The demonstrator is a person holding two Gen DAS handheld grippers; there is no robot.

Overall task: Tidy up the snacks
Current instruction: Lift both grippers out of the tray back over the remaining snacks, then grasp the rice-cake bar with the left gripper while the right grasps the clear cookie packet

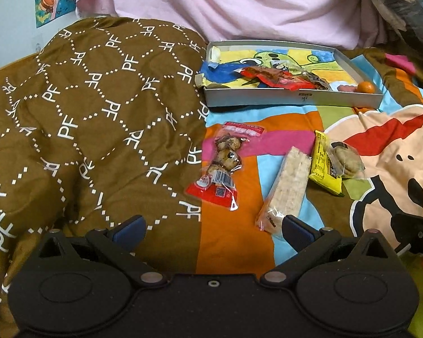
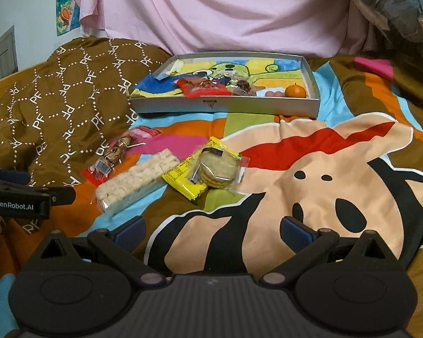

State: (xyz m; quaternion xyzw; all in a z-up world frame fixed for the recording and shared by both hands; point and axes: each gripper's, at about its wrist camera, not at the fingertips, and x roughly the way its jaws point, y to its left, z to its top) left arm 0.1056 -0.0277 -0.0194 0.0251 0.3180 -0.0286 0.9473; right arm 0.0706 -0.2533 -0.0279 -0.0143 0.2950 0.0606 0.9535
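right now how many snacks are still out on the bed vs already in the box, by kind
On the bed:
red egg packet: 1
rice bar: 1
yellow packet: 1
clear biscuit pack: 1
In the box:
red packet: 1
orange: 1
Total: 6

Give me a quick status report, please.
Left gripper and right gripper open, empty. Four snack packs loose on bedspread; tray partly filled. Nothing blocking.
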